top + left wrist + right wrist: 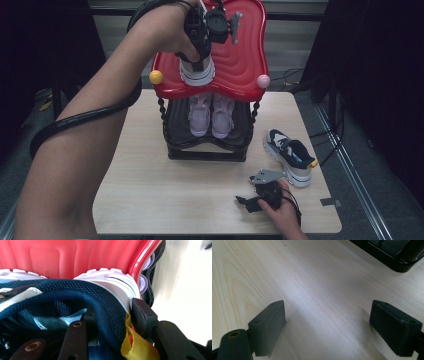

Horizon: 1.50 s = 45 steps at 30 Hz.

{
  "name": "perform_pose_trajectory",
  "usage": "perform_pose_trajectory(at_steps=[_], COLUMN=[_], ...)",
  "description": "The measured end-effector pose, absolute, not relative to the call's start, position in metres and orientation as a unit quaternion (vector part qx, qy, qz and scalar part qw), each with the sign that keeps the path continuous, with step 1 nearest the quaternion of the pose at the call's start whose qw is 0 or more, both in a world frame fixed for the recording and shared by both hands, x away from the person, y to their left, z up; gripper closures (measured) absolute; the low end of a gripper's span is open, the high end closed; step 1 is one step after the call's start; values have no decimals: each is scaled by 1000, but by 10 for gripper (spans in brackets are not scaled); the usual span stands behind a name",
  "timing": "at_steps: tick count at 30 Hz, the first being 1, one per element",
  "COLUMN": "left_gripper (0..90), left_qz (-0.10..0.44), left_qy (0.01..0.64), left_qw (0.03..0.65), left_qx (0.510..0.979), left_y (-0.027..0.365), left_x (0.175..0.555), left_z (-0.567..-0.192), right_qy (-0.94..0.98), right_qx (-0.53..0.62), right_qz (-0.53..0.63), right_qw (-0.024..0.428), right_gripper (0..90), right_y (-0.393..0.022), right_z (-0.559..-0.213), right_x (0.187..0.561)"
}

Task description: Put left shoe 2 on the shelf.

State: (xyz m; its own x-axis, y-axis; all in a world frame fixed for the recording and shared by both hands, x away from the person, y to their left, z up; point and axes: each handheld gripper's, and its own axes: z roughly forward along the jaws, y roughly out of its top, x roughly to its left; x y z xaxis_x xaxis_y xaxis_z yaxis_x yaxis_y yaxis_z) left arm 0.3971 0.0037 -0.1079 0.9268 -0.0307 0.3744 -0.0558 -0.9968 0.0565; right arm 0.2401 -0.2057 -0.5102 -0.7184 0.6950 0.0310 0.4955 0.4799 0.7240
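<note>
A: The navy shoe point(197, 70) is on the red top shelf point(245, 55) of the rack, at its front left part, near the yellow ball point(156, 77). The left gripper point(202, 37) holds it from above. In the left gripper view one jaw is inside the shoe opening and the other is outside, so they pinch the heel collar point(110, 307), next to the yellow loop point(136, 345).

B: Is the sole already down?

A: I think it is touching the shelf, but I cannot say for sure. To do this step well, the person should press the shoe flat first, then spread the jaws and lift straight up, so the collar is not pulled along.

B: Which way does it point?

A: The heel faces us, at the front edge, and the toe goes toward the back of the shelf. So its long axis runs front to back, like the pink pair point(211, 116) on the lower shelf.

B: And the other hand?

A: The right gripper point(257, 200) rests low on the table point(150, 190), jaws spread wide, nothing between them. The second navy shoe point(290, 156) lies just beside it, near the right edge of the table.
</note>
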Motion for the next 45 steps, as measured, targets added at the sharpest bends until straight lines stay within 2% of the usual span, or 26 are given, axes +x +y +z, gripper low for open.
perform_pose_trajectory(at_steps=[6, 13, 28, 45], left_gripper=[590, 472, 363, 302], left_qz=[193, 187, 172, 120], left_qy=[-15, 11, 90, 171], left_qw=[36, 58, 83, 88], left_qx=[980, 981, 977, 974], left_y=[4, 5, 17, 49], left_x=[397, 399, 398, 391], left_z=[-108, -107, -91, -75], right_qy=[850, 850, 850, 849], right_qx=[350, 350, 351, 351], right_qz=[371, 371, 370, 371], right_qw=[135, 135, 134, 134], right_gripper=[131, 131, 131, 131], right_y=[-206, -206, -206, -206], right_z=[-510, -510, -510, -510], right_x=[240, 240, 240, 240])
